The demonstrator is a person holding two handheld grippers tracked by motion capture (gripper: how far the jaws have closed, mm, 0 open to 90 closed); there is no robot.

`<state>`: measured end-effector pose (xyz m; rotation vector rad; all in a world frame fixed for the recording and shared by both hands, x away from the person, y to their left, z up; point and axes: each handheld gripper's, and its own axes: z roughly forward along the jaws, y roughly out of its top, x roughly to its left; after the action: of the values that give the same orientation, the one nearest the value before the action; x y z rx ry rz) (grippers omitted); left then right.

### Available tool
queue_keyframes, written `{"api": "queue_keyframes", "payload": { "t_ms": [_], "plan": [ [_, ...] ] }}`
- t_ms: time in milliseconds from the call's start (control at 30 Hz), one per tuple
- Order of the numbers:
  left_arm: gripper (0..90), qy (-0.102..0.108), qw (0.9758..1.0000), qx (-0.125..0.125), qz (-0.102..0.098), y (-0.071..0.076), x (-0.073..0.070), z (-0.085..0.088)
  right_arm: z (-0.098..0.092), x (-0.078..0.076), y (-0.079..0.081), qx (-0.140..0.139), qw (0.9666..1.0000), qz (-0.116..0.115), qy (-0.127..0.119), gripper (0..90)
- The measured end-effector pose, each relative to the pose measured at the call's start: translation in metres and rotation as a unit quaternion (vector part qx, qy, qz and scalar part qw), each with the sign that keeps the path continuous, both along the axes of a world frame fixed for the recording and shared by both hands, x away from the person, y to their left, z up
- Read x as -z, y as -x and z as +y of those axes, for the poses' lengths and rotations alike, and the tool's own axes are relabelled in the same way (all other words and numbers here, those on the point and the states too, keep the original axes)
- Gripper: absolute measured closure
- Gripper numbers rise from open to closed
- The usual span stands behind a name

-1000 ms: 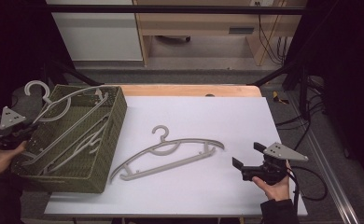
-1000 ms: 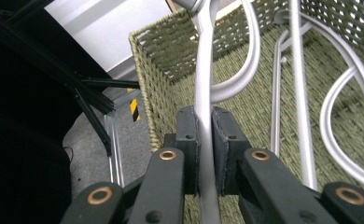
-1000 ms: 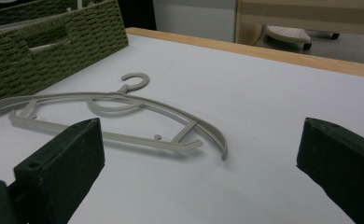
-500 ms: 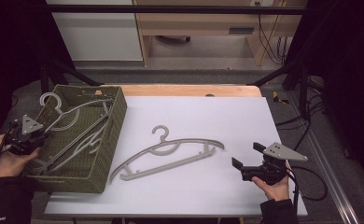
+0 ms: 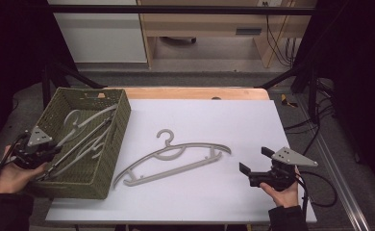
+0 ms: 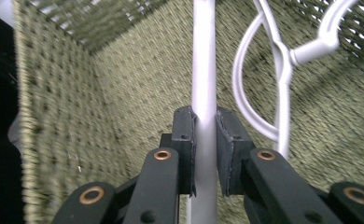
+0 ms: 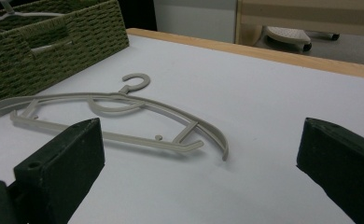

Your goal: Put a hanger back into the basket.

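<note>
At the left of the high view the left gripper [image 5: 48, 159] reaches over the near end of the woven green basket [image 5: 109, 159], its jaws just easing apart yet still clamped on the bar of a grey hanger [image 6: 203, 70], apparently to lay it inside. Lower right, the right gripper [image 5: 254, 166] rests low, jaws wide, facing the hanger on the table [image 5: 173, 156]

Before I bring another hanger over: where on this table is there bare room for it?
Free: the white table top beyond the loose hanger, up to the wooden edge, and the strip between it and the right gripper. Crowded: the basket, with hangers and the left gripper inside.
</note>
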<state>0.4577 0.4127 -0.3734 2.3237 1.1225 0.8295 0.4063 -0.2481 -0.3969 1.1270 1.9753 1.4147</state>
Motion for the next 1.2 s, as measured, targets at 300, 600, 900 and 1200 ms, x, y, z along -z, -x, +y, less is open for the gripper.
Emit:
{"api": "queue_keyframes", "payload": {
  "t_ms": [300,600,900,1200],
  "plan": [
    [68.5,0.028,0.9988,-0.008,0.039,0.004,0.004,-0.014,0.0,0.0,0.0,0.001,1.0,0.0,-0.001,1.0],
    [52.5,0.058,0.9982,0.016,0.007,0.02,-0.009,-0.027,-0.001,-0.001,0.001,0.0,1.0,-0.002,-0.002,1.0],
    [35.6,0.143,0.9874,0.042,-0.054,0.036,-0.026,-0.047,-0.001,-0.003,0.002,0.005,0.9999,-0.002,-0.009,1.0],
    [22.9,0.217,0.9687,0.08,-0.091,0.046,-0.033,-0.071,-0.002,-0.003,0.001,0.008,0.9999,-0.004,-0.01,1.0]
  ]
}}
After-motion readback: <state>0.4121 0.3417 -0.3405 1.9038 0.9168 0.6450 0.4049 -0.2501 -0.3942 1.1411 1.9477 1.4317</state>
